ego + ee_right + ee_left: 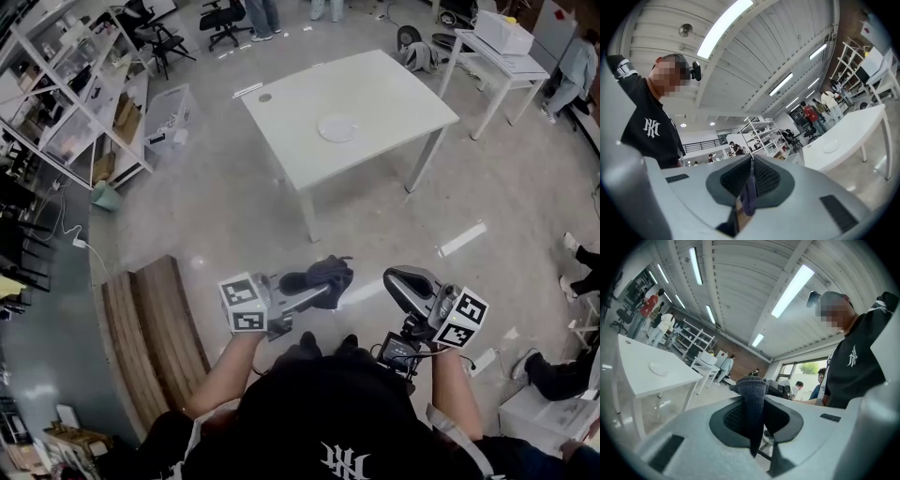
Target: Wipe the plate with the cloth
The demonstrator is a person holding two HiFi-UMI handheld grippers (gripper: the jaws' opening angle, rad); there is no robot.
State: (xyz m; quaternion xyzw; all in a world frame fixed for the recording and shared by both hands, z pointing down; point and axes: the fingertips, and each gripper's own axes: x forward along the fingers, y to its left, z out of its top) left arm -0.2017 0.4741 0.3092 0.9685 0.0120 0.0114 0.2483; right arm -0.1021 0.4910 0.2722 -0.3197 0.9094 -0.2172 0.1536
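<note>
Two claws: left claw [752, 380] pinches the dark cloth [751, 404]; right claw [751, 161] is pressed together.

Far plate [337, 127] [659, 369] [832, 148] in all three views

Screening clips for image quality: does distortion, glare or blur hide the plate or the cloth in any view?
Head view: heavy fisheye bend, even light, plate small but sharp on the table. Left gripper view: dark round vignette, lamps blown out, cloth close with its weave readable. Right gripper view: same vignette and lamp glare, plate small yet clear.
</note>
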